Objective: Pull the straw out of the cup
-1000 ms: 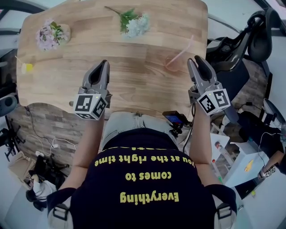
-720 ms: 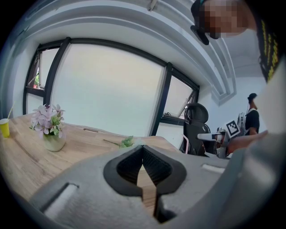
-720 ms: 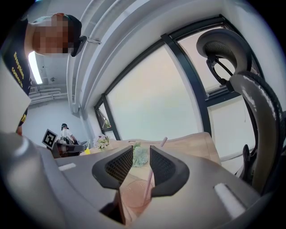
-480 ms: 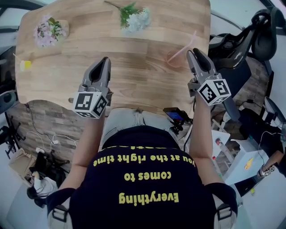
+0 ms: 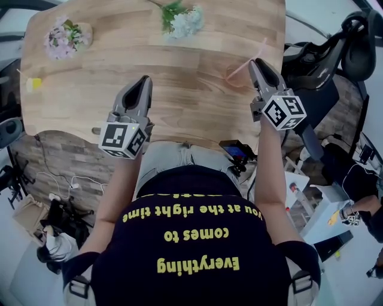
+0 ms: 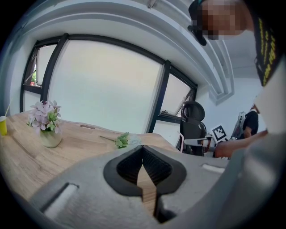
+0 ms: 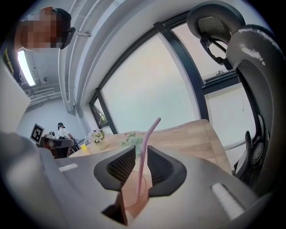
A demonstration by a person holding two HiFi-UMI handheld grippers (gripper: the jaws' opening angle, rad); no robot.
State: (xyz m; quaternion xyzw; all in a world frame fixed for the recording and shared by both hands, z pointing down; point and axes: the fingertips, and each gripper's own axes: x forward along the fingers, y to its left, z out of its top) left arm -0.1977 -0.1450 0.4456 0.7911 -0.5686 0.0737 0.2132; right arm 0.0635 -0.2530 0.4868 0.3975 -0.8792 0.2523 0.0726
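A pink translucent cup [image 5: 233,76] stands near the right edge of the wooden table [image 5: 179,66], with a pink bent straw [image 5: 252,55] leaning out of it to the right. My right gripper [image 5: 257,63] is right at the cup. In the right gripper view the straw [image 7: 144,161] rises between the two pads from the cup [image 7: 132,199]; the jaws of this gripper [image 7: 141,150] have just been closing, a narrow gap still shows on each side of the straw, and it is open. My left gripper [image 5: 143,82] [image 6: 143,148] hovers over the table's near middle, shut and empty.
A vase of lilac flowers [image 5: 63,39] stands at the far left and a loose flower sprig [image 5: 179,18] lies at the far middle. A small yellow cup [image 5: 33,83] sits at the left edge. A black office chair [image 5: 353,48] stands right of the table.
My right gripper has come down and forward to the cup, so the straw now stands between its jaws, which have narrowed. The left gripper has hardly moved.
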